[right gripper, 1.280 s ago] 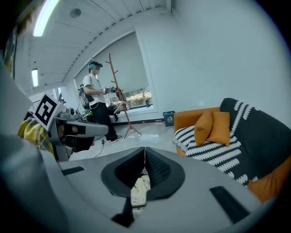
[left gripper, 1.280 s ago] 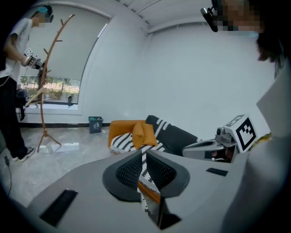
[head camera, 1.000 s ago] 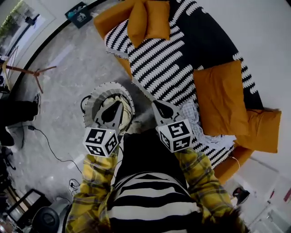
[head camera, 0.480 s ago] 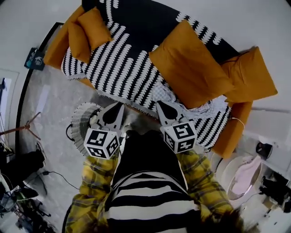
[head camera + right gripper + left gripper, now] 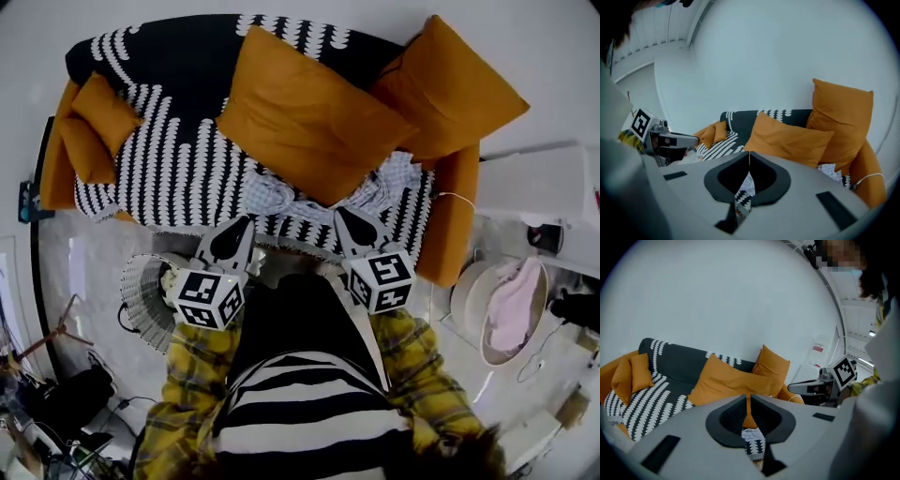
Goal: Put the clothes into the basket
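Room: pale marble floor (image 5: pixel 84 262), with a white wall beyond.
Left gripper (image 5: pixel 244 223): jaws pressed together with nothing between them; aimed at the sofa, probably to approach the next garment.
Right gripper (image 5: pixel 343 214): likewise closed and empty.
Basket (image 5: pixel 139 298): on the floor just beside the left gripper, within reach; a cream garment (image 5: pixel 170 278) lies inside.
Clothes (image 5: pixel 281 195): pale checked garment on the sofa (image 5: pixel 159 159), partly under an orange cushion (image 5: pixel 300 112).
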Demonstrator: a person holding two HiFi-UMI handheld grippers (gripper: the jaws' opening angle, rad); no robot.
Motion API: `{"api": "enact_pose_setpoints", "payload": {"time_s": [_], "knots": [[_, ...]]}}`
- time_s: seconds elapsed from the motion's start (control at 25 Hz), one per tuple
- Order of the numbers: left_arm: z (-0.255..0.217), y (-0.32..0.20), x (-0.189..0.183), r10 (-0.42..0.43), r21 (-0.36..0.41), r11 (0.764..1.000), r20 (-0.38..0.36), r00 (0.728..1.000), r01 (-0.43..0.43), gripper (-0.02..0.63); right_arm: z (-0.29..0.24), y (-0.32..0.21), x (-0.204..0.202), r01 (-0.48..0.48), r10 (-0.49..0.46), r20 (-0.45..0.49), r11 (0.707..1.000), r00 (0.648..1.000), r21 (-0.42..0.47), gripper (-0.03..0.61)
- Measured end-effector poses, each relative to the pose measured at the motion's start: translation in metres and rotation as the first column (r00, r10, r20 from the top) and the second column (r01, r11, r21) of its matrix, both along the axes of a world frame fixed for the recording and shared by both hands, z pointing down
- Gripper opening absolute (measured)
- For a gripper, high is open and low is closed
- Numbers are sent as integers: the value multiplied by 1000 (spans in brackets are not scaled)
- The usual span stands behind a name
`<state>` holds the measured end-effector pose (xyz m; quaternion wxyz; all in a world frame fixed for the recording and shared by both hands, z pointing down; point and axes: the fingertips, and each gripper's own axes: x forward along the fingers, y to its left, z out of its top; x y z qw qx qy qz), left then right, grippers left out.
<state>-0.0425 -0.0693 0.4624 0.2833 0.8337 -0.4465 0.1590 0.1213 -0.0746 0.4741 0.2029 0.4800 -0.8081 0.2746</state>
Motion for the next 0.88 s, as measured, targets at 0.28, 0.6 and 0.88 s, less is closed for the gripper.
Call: {"api": "enact_pose_setpoints", "payload": {"time_s": [0.28,0.6,0.88], "knots": [[14,-15,84,104,-17,994,-17,994,-105,40,12,6,87,-89,88,-42,996,995,-26,28],[24,-18,152,239,-22,971,-28,971,-240,41,22,17,145,-194,192,-49,980,980,-41,29],[32,-23,167,316,-25,948,-39,948,-317,41,39,25,154,-271,269,-37,959,963,-87,100]]}}
